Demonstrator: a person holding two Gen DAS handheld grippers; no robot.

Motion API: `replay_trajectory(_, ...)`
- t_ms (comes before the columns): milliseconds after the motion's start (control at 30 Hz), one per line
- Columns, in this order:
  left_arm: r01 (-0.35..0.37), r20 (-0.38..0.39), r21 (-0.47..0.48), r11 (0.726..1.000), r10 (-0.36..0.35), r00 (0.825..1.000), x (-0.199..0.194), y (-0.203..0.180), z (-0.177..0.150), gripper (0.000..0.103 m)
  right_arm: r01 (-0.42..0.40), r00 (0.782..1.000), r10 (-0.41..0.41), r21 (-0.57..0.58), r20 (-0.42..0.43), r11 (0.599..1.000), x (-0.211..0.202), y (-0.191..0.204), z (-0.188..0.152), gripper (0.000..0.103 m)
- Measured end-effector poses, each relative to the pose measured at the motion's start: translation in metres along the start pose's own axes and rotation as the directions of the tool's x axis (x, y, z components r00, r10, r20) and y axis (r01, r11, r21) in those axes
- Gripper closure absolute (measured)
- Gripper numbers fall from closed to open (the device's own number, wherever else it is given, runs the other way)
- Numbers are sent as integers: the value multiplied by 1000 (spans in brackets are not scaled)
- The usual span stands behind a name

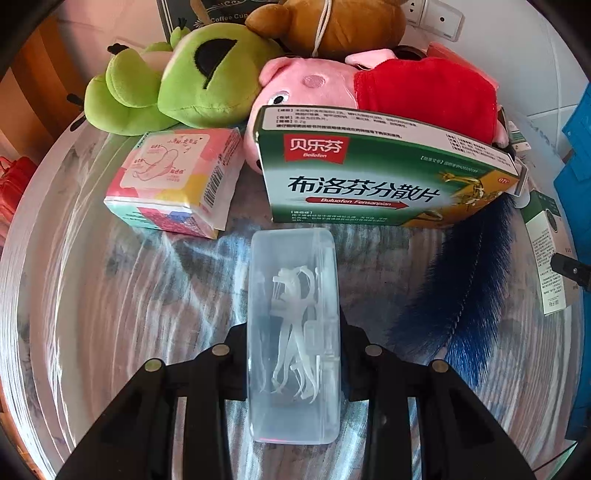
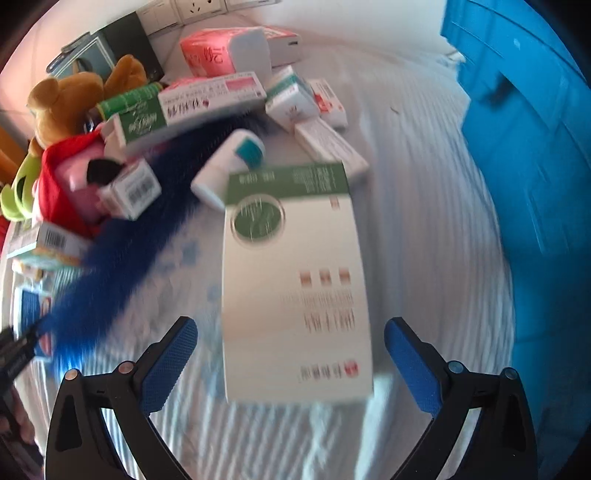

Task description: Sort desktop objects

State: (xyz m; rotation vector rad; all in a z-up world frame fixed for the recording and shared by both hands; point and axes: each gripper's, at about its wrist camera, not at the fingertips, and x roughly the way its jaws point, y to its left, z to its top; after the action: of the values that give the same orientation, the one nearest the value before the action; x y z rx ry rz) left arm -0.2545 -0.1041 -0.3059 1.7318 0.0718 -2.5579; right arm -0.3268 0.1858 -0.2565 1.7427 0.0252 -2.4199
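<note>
My left gripper is shut on a clear plastic box of floss picks, held above the table. Ahead of it lie a green ibuprofen box and a pink pad packet. My right gripper is open, its blue pads on either side of a white and green medicine box lying flat on the table; they do not touch it. The right wrist view is blurred.
Plush toys sit at the back: a green frog, a pink pig in red, a brown bear. A dark blue feather lies right. Several medicine boxes are piled beyond. A blue bin stands right.
</note>
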Motion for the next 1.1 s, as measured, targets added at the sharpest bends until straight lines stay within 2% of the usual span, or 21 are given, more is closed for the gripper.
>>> replay_trajectory(33,0,1,-7,1000,0,1000,-2,2,-2,71,9,1000,-9,-4,2,1000,2,2,4,1)
replay_trajectory(67,0,3,-10,1000,0,1000,-3,3,-3,71,21,1000,-21,-9,2,1000,5,5,8,8)
replay_trajectory(100,-4,7,-14,1000,5,1000,-6,4,-6,71,27,1000,-27,-20,-4,999,7,8,11,23)
replay_trajectory(133,-8,11,-13,1000,8,1000,-8,5,-8,71,40,999,-40,-29,-9,999,9,10,12,26)
replay_trajectory(233,-13,23,-20,1000,14,1000,-18,8,-20,71,53,999,-54,-54,-7,997,5,16,9,27)
replay_trajectory(367,-7,23,-21,1000,8,1000,-33,10,-42,71,23,1000,-24,-69,-8,997,-10,22,-13,27)
replay_trajectory(467,-10,27,9,1000,10,1000,-46,4,-59,71,1,1000,-2,-90,-12,996,-26,30,-40,27)
replay_trajectory(567,-9,30,38,999,8,1000,-60,-13,-90,71,-28,999,26,-106,-19,994,-47,27,-76,27)
replay_trajectory(600,-4,32,46,999,3,999,-60,-12,-79,71,-41,999,38,-114,-21,993,-54,30,-87,27)
replay_trajectory(633,1,38,58,998,-3,999,-65,-15,-83,71,-48,999,46,-119,-20,992,-61,24,-105,27)
replay_trajectory(667,5,45,69,998,-9,999,-62,-23,-73,71,-52,999,50,-125,-17,991,-63,35,-118,27)
replay_trajectory(700,12,55,82,997,-16,998,-68,-27,-78,71,-53,999,52,-138,-12,989,-67,41,-123,27)
replay_trajectory(800,32,95,111,993,-42,995,-94,-37,-89,71,-41,998,47,-166,30,985,-78,38,-145,27)
replay_trajectory(900,39,149,136,990,-59,987,-123,-49,-99,71,-42,993,61,-184,99,982,-98,36,-147,27)
replay_trajectory(1100,34,281,171,985,-82,956,-180,-60,-118,71,-41,951,106,-224,289,974,-172,40,-157,27)
